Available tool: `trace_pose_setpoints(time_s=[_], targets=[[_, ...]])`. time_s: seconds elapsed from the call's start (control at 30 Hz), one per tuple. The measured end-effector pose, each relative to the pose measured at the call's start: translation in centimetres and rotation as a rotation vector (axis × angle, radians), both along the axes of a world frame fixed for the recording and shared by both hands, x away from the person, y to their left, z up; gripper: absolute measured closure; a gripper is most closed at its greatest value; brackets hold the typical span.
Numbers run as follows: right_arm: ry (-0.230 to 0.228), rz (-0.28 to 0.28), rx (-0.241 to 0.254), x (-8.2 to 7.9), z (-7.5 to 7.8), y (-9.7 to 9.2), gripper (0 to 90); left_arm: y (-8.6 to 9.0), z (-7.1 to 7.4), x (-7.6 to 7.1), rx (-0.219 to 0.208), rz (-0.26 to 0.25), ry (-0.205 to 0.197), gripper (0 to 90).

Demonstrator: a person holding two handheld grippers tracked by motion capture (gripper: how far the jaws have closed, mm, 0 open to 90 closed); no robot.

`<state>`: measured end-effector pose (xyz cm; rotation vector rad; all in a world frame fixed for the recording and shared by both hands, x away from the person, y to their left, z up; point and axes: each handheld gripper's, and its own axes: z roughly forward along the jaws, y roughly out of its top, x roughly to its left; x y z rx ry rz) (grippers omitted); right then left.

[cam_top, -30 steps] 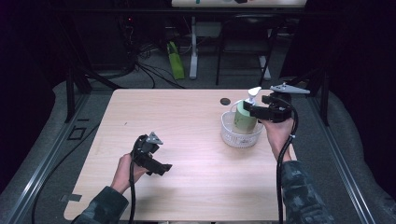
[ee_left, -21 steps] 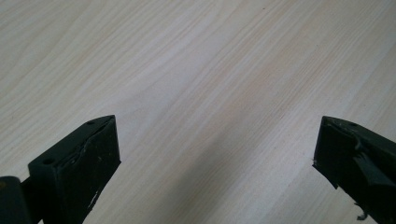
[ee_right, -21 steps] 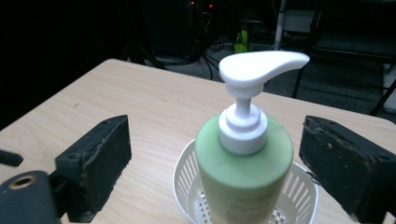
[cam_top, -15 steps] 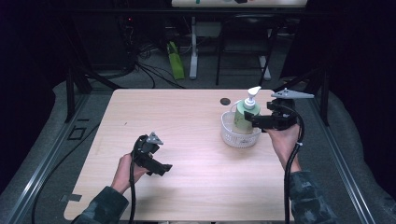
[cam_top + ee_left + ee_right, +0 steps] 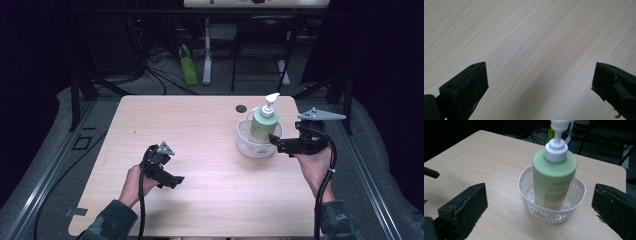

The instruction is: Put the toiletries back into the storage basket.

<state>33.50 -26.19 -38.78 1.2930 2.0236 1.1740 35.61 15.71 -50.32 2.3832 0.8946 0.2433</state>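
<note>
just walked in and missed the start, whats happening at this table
A person holds a gripper in each hand at a wooden table. A green pump bottle stands upright in a small white basket. The right gripper sits just beside the basket, jaws open and holding nothing. The left gripper is off near the person's side of the table, also open, over bare wood.

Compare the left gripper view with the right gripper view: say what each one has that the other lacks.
The left gripper view has just bare wood grain between its wide-open jaws. The right gripper view has a green pump bottle standing upright in a white slotted basket, plus the table's far edge and dark floor beyond. Both share the light wooden table and open black jaws.
</note>
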Motion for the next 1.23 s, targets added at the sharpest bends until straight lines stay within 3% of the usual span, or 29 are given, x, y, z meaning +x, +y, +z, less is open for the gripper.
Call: trace_pose_setpoints(time_s=[0.23,0.43,0.57,0.63,0.73,1.23], targets=[[0.042,-0.023,-0.018,-1.7,-1.6,-0.9,0.0,-0.1,0.0,0.0,0.002,-0.001,0.001,0.2],[0.075,-0.04,-0.022,-2.9,-3.8,-1.7,0.0,-0.1,0.0,0.0,0.007,-0.003,0.002,0.2],[0.097,-0.049,-0.059,-3.7,-5.4,-2.0,0.0,-0.1,-0.1,0.0,0.007,-0.004,0.004,0.2],[0.127,-0.059,-0.043,-4.1,-6.3,-2.4,0.0,-0.1,-0.1,0.0,0.007,-0.003,0.005,0.2],[0.151,-0.078,-0.062,-4.5,-7.4,-3.1,0.0,-0.1,-0.1,0.0,0.008,-0.005,0.005,0.2],[0.199,-0.103,-0.094,-4.6,-9.2,-4.6,0.0,-0.2,-0.2,0.1,0.008,-0.008,0.008,0.2]])
